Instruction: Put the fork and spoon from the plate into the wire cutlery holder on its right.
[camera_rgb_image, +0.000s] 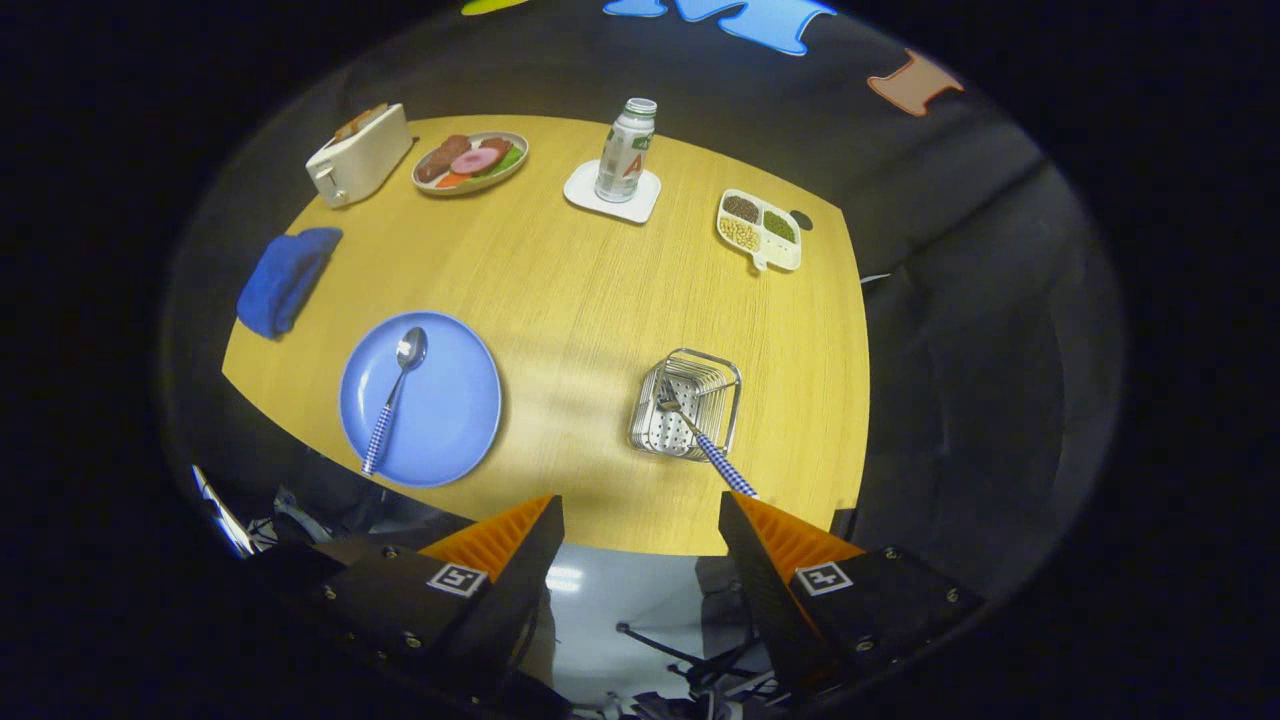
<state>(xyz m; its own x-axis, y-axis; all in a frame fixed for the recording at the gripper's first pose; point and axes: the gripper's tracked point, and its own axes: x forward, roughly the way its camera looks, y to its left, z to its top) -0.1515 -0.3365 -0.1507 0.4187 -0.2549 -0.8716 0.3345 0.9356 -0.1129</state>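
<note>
Gripper view: fork (700, 437) is already in the wire cutlery holder (686, 404), head down in the basket, checked handle sticking out over the near rim toward the right finger. Spoon (393, 396) is left, lying on the blue plate (421, 398) with bowl at the far end and handle at the near rim, long axis running roughly away from us with a slight tilt. Our gripper (640, 525) is wide open, holding nothing, high above the near table (590, 300) edge. Spoon sits ahead and well left of the fingers, holder ahead and slightly right. We judge the next move needs a swing left and down, jaws set across the handle. Blue cloth (285, 278) lies just beyond the plate's left side.
</note>
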